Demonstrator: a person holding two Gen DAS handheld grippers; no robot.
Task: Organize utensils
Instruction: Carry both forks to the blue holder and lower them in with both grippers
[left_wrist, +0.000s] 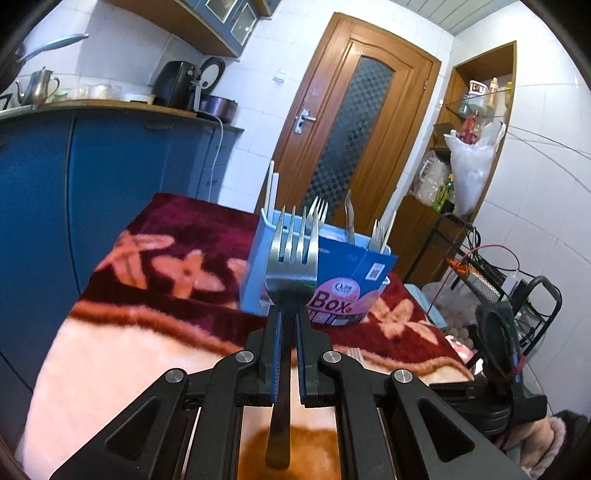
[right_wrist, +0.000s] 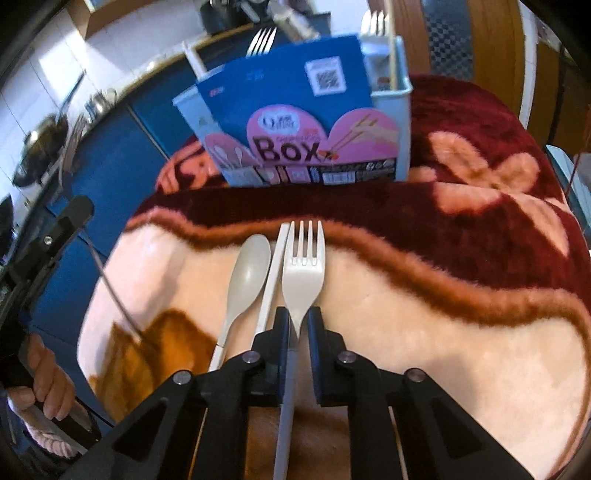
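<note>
My left gripper (left_wrist: 288, 314) is shut on a metal fork (left_wrist: 291, 258), held tines up in front of the blue utensil box (left_wrist: 332, 280). The box stands on the blanket and holds several forks, a knife and chopsticks. My right gripper (right_wrist: 297, 317) is shut on the neck of a white plastic fork (right_wrist: 303, 269), low over the blanket, tines toward the box (right_wrist: 303, 122). A beige plastic spoon (right_wrist: 245, 280) and a white chopstick (right_wrist: 273, 273) lie just left of it. The left gripper also shows at the left edge of the right wrist view (right_wrist: 55, 236).
A red and pink flowered blanket (left_wrist: 147, 266) covers the table. Blue cabinets (left_wrist: 92, 177) with a counter stand to the left. A wooden door (left_wrist: 351, 129) and shelves (left_wrist: 472, 122) are behind the box. A wire rack (left_wrist: 491, 280) stands at the right.
</note>
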